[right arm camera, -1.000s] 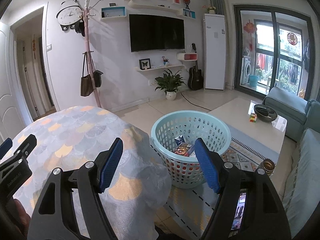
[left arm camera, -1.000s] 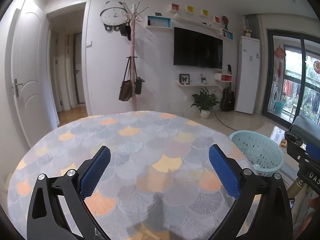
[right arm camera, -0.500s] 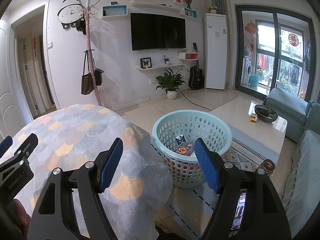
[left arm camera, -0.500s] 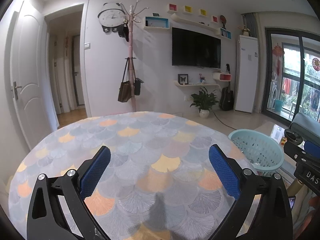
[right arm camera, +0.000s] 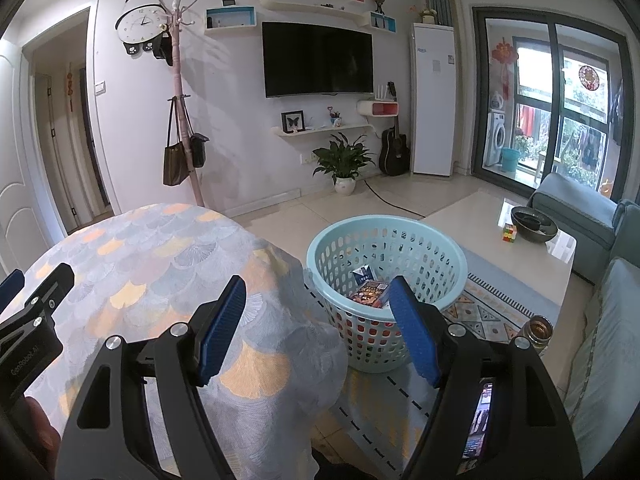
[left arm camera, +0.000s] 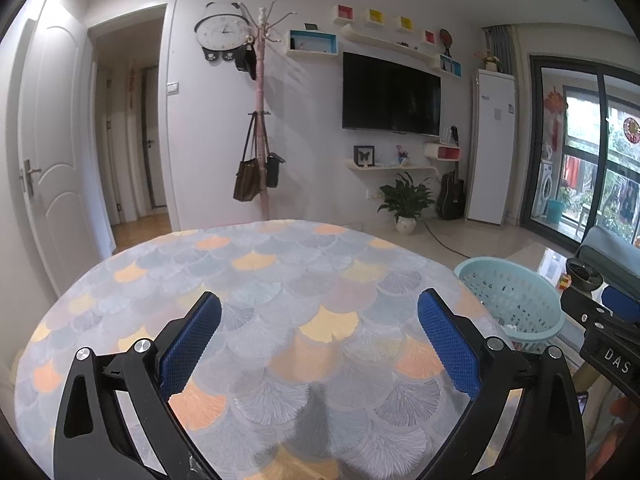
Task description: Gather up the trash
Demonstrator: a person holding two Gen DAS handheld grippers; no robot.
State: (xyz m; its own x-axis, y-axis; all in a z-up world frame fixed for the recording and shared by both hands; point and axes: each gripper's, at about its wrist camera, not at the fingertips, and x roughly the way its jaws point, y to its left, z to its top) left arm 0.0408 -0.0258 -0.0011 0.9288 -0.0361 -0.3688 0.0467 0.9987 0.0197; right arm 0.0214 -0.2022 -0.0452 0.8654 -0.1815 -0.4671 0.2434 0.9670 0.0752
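Trash lies already in the pale blue basket [right arm camera: 386, 276] on the floor just beside the bench [left arm camera: 256, 320]: a dark printed packet [right arm camera: 370, 292] and a small blue-and-white carton [right arm camera: 362, 275] rest at its bottom. The bench, under a fan-patterned cloth, shows nothing on the part either camera sees, so the collecting looks close to finished, or paused between pieces.

Both tools are idle. The left gripper [left arm camera: 320, 344] hangs over the cloth with its jaws wide apart and nothing between them. The right gripper [right arm camera: 318, 328] points toward the basket's near rim, jaws likewise apart and empty; the packet only appears between its blue pads because it lies far beyond them.

The next move, as I judge it, calls for a look around for any piece left over, perhaps on the floor or on the low table [right arm camera: 532, 256] by the sofa, then a descent over it with jaws open.

Writing is scant. The right tool's body reads "DAS" in the left view; the left tool's body carries a small mark, possibly "GenRobot.AI", too blurred to be sure. Print on the packet and carton cannot be read.
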